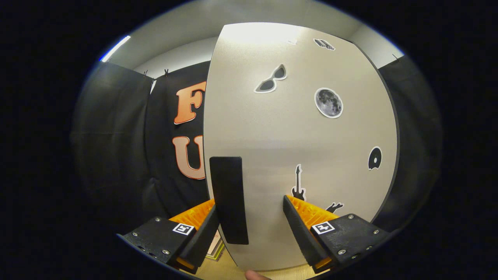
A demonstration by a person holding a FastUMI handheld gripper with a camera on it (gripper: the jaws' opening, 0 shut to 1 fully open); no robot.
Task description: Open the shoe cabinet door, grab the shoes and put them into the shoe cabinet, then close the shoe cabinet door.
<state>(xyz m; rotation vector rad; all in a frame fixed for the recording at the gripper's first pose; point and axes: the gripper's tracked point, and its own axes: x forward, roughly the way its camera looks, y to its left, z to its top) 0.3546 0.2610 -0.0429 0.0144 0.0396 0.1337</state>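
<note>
**Tool at the cabinet door handle**

Close up against the shoe cabinet door (pixel 272 136), a pale panel standing upright just ahead of the tool (pixel 251 217). Fingers spread wide, one at each side of the door's lower part. Dark upright handle (pixel 229 198) near the door's left edge, between the fingers and hard by the left one, at about 10 o'clock from the tool's midpoint (contact with that finger cannot be told). Nothing pinched. Stickers across the door: sunglasses (pixel 271 79) at 12 o'clock, a moon (pixel 328 102) at 1, a disc (pixel 375 158) at 2, a guitar (pixel 298 182) just above the right finger. Black cloth wall (pixel 116 136) beyond the door's left edge, at 9 to 10 o'clock. Strip of light wooden floor (pixel 218 270) below the door.
</note>
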